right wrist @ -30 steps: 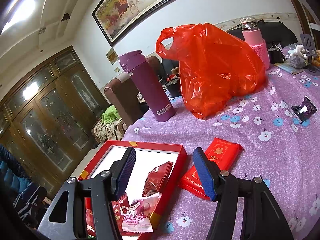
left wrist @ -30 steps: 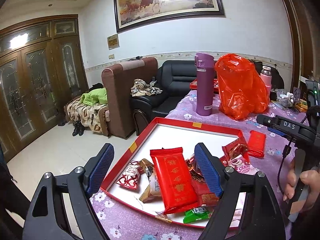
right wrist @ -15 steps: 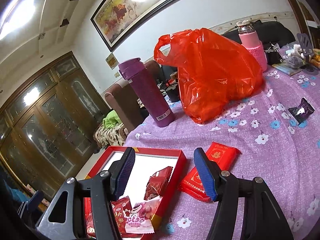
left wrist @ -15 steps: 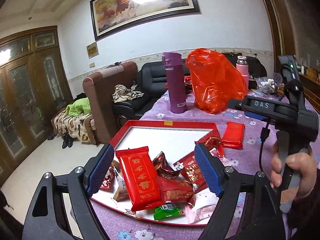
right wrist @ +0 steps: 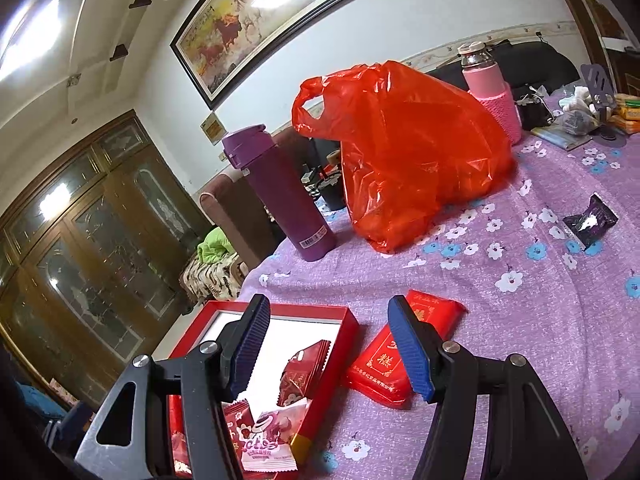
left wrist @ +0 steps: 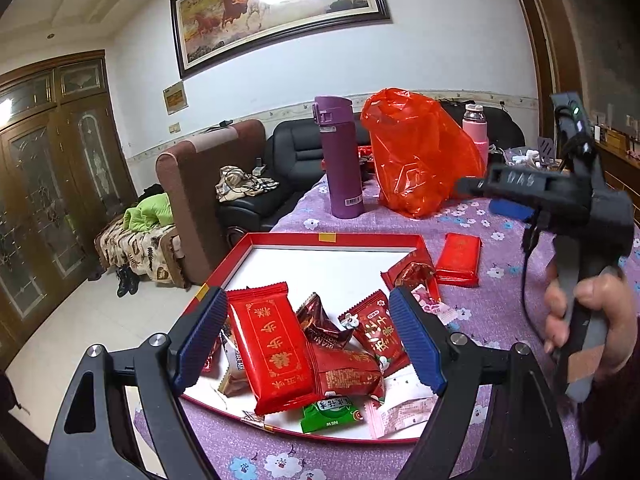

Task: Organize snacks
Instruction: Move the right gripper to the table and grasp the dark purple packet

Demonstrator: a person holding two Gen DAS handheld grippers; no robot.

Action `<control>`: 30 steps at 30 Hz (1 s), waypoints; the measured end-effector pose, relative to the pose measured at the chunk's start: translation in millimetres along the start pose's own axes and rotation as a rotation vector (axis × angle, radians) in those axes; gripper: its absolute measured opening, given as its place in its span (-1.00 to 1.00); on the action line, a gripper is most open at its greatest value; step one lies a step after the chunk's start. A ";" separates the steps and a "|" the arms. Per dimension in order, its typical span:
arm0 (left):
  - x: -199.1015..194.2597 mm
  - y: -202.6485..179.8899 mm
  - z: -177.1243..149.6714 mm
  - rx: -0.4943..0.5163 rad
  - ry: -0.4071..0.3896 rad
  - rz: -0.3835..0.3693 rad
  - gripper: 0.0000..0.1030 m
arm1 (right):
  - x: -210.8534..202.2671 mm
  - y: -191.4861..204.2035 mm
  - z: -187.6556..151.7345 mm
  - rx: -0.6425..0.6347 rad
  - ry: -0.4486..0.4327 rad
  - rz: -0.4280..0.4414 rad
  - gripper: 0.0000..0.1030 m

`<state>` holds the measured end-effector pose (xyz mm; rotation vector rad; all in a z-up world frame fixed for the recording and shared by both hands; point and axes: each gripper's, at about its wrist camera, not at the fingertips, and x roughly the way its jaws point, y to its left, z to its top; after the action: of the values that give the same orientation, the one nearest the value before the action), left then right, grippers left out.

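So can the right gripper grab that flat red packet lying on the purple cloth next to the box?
Probably yes. The right gripper is open, and the flat red packet lies just ahead on the tablecloth, outside the red box, with nothing on top.

The left wrist camera looks down close over the red tray [left wrist: 332,237] toward the sofa wall. The right wrist camera sits low by the tray's corner [right wrist: 344,334], facing the orange bag [right wrist: 404,148]. Both views share the purple flask [left wrist: 338,162].

We note a purple flask [left wrist: 338,158] left of an orange bag [left wrist: 416,152]; pink bottle [left wrist: 475,122] behind, horse painting [left wrist: 276,12] far.
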<state>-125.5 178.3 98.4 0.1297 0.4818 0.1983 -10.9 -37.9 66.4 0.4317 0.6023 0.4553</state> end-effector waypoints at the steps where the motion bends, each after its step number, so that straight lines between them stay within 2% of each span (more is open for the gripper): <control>1: 0.6 0.4 0.1 0.000 0.001 -0.002 0.62 | -2.6 -1.2 3.1 0.004 -0.004 0.000 0.23; 5: 4.9 -2.1 0.5 0.008 0.016 -0.021 0.62 | -28.6 -24.9 31.8 0.014 -0.067 -0.032 0.31; 7: 8.0 -8.1 2.3 0.025 0.021 -0.031 0.62 | -37.2 -47.7 51.6 0.026 -0.068 -0.070 0.51; 10: 13.3 -22.8 8.3 0.055 0.025 -0.064 0.62 | -37.9 -88.4 74.9 0.085 0.001 -0.125 0.51; 13: 19.4 -39.6 16.9 0.078 0.046 -0.119 0.62 | -26.6 -135.5 88.2 0.222 0.084 -0.152 0.51; 16: 23.5 -54.8 24.2 0.113 0.061 -0.137 0.62 | -15.7 -175.4 88.9 0.358 0.104 -0.159 0.51; 20: 33.2 -70.2 30.5 0.154 0.078 -0.152 0.62 | -15.2 -212.2 80.1 0.454 0.073 -0.207 0.51; 22: 42.4 -76.5 34.2 0.168 0.095 -0.151 0.62 | -11.2 -229.6 76.7 0.513 0.100 -0.202 0.51; 25: 59.0 -84.2 42.0 0.179 0.131 -0.173 0.62 | -4.6 -241.7 73.4 0.538 0.125 -0.188 0.51; 30: 85.5 -96.9 55.2 0.213 0.169 -0.208 0.62 | 5.7 -248.9 74.4 0.547 0.107 -0.209 0.51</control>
<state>-10.0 98.6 92.2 0.2712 0.6800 -0.0475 108.7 -256.5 -7.2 0.8582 0.8693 0.1063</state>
